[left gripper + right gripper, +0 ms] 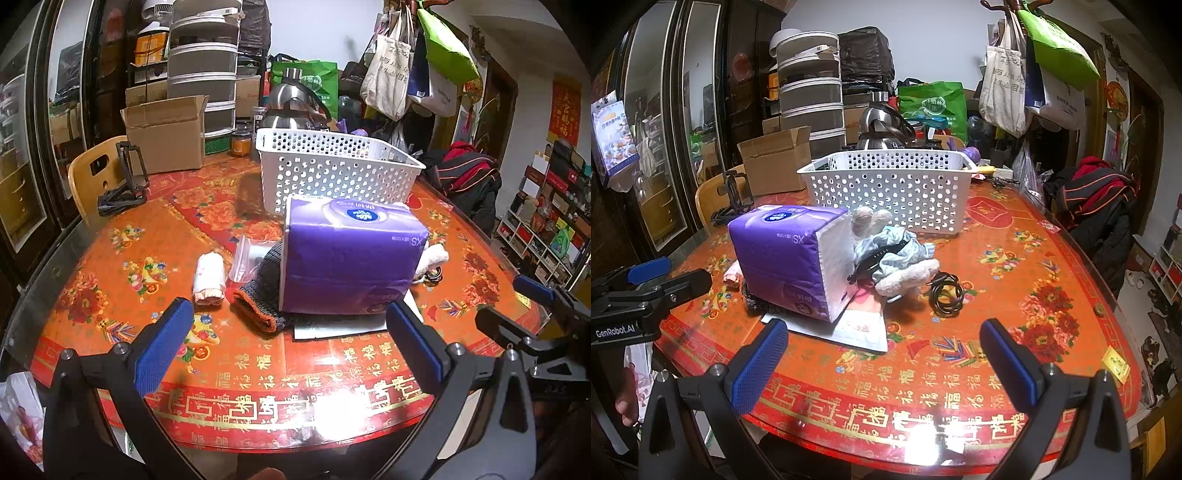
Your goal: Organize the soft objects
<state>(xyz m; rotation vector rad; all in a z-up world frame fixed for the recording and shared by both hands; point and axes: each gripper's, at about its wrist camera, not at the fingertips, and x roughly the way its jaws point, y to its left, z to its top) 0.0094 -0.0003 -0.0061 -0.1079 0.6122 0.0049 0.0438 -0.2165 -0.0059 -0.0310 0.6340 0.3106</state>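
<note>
— While hovering low over the near rim of the red patterned table point(122, 236), left gripper point(291, 332) spread wide, blue pads point(162, 343) apart, nothing between them. What lies ahead in the left wrist view?

— Straight ahead, purple tissue pack point(351, 258), standing on a dark knitted glove with an orange cuff point(258, 299). Just left of the glove, a clear zip bag point(245, 258), then a small rolled white cloth point(209, 277). Peeking out right of the pack, a white towel point(436, 254) with black rings point(433, 275) beside it. Under the pack's front edge, a flat white sheet point(332, 328). Behind all that, white perforated basket point(332, 170), upright. Farther back left, an open cardboard box point(166, 133). At far right, part of the other tool.

— And seen from the right wrist?

— Right gripper point(882, 343) likewise released, pads point(759, 365) well apart, gripping nothing, above the table point(1015, 258) edge. Tissue pack point(786, 258) now left of centre, one white end facing the camera. Touching that end, a heap: pale blue cloth point(897, 247), a grey-white plush point(868, 218) behind, white towel point(908, 275) in front, a black strap point(882, 254) across it. Nearby to the right, a black wire coil point(943, 290), apart from the heap. Under the pack, a white envelope point(864, 328). Basket point(886, 188) behind; contents impossible to tell. Left gripper point(650, 277) at far left.
</note>
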